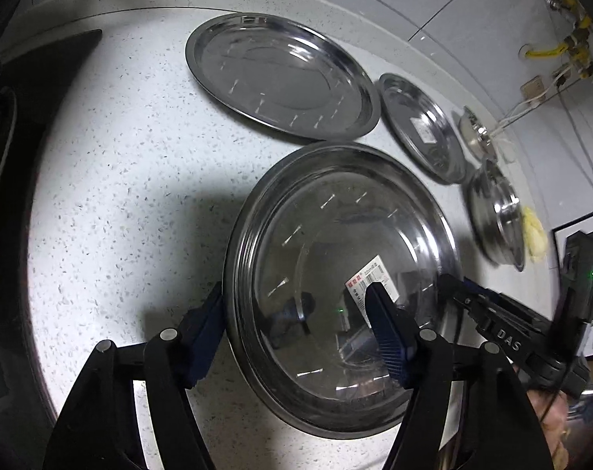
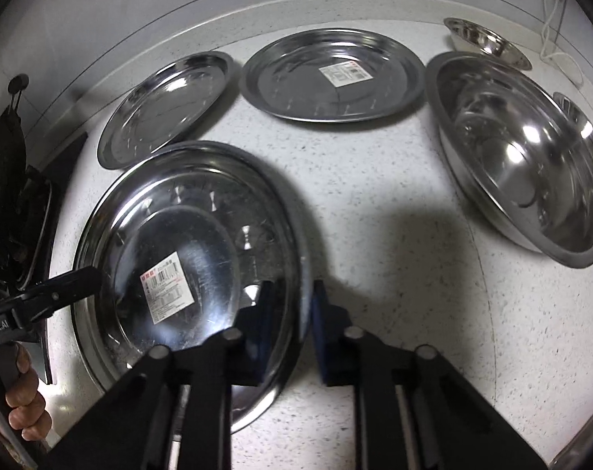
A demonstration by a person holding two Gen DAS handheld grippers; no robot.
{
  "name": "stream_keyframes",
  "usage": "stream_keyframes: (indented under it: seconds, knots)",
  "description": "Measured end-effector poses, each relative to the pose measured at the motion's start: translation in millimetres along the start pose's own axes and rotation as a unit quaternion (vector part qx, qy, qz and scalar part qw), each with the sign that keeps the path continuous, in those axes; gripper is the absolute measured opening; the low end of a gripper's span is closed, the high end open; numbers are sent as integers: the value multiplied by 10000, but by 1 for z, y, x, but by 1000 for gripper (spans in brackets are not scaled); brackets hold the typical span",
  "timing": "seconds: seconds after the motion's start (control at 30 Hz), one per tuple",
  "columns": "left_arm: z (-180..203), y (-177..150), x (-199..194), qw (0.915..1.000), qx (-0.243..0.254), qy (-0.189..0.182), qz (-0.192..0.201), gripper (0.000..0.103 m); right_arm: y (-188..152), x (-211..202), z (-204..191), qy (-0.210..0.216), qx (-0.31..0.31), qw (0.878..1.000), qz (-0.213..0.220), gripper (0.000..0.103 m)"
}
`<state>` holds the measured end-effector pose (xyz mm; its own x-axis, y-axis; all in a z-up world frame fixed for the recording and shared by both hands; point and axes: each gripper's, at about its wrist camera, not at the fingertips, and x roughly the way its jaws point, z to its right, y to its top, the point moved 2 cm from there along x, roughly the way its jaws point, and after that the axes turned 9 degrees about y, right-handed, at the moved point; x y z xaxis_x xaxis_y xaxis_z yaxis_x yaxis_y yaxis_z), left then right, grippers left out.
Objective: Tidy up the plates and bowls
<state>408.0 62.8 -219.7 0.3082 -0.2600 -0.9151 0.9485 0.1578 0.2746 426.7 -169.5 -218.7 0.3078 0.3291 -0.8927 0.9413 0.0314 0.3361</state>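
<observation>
A large steel plate with a white label (image 1: pixel 335 243) (image 2: pixel 186 211) lies on the speckled counter, on top of at least one more plate. My left gripper (image 1: pixel 296 317) straddles its near rim, one finger outside, one over the plate, with a wide gap. My right gripper (image 2: pixel 292 305) straddles the opposite rim, jaws close on the edge; it also shows in the left wrist view (image 1: pixel 488 313). Two more plates (image 2: pixel 167 102) (image 2: pixel 331 74) lie behind. A big steel bowl (image 2: pixel 523 164) sits at right, with smaller bowls (image 2: pixel 488 41) behind it.
A dark stove (image 2: pixel 18 203) borders the counter at left. The tiled wall runs behind the plates. Yellow pipes (image 1: pixel 570 39) and white cables (image 2: pixel 550 27) are at the far right. A yellow cloth (image 1: pixel 535 235) lies by the bowls.
</observation>
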Motion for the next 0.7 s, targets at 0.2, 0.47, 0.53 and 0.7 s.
stream_keyframes:
  seconds: [0.2,0.47,0.53,0.7]
  knots:
    - [-19,0,-2,9987,-264,426,38,4,1,-4,5,-142,1,9998,114,10]
    - [-26,-9,-29,9986,-417,283,158,4,2,-32,-12,-25,-154,9994,323,10]
    - [-26,-13,-47,9983,-431,311,234,4,1,-44,-19,22,-224,9991,355,10]
    - [-30,-33,-92,9974,-430,389,439,4,-4,-73,-42,113,-434,9981,425,10]
